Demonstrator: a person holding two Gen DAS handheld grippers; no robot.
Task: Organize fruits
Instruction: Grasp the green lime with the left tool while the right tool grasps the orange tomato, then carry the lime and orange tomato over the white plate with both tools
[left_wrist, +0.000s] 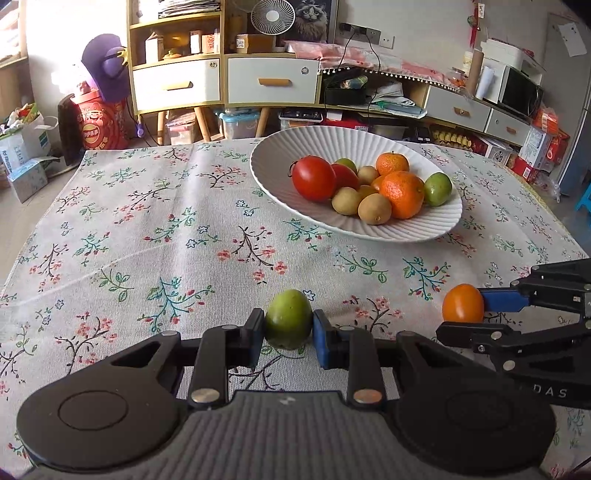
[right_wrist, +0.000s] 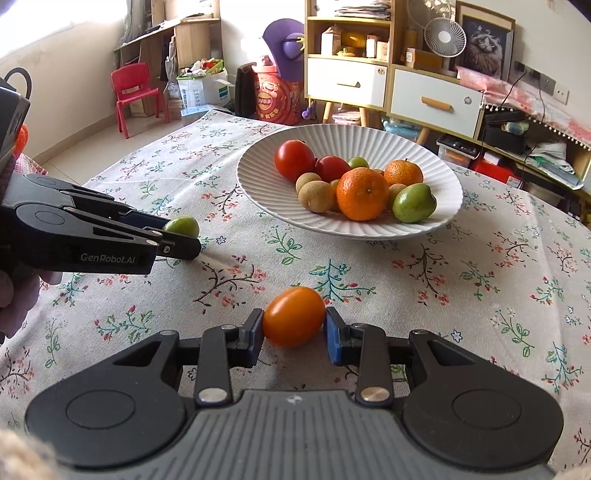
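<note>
My left gripper (left_wrist: 289, 328) is shut on a green fruit (left_wrist: 288, 319), low over the floral tablecloth. It also shows in the right wrist view (right_wrist: 181, 236) with the green fruit (right_wrist: 183, 226). My right gripper (right_wrist: 294, 326) is shut on an orange tomato (right_wrist: 294, 316); in the left wrist view the right gripper (left_wrist: 476, 314) holds the orange tomato (left_wrist: 463, 303) at the right. A white ribbed bowl (left_wrist: 280, 184) (right_wrist: 258, 184) beyond both grippers holds red tomatoes (left_wrist: 313, 178), oranges (left_wrist: 402, 194), kiwis (left_wrist: 373, 208) and green fruits (left_wrist: 437, 189).
The floral tablecloth (left_wrist: 166, 240) covers the table. Behind the table stand a yellow drawer cabinet (left_wrist: 221, 81), a low shelf with a microwave (left_wrist: 519, 92), boxes and a red child chair (right_wrist: 135, 92) on the floor.
</note>
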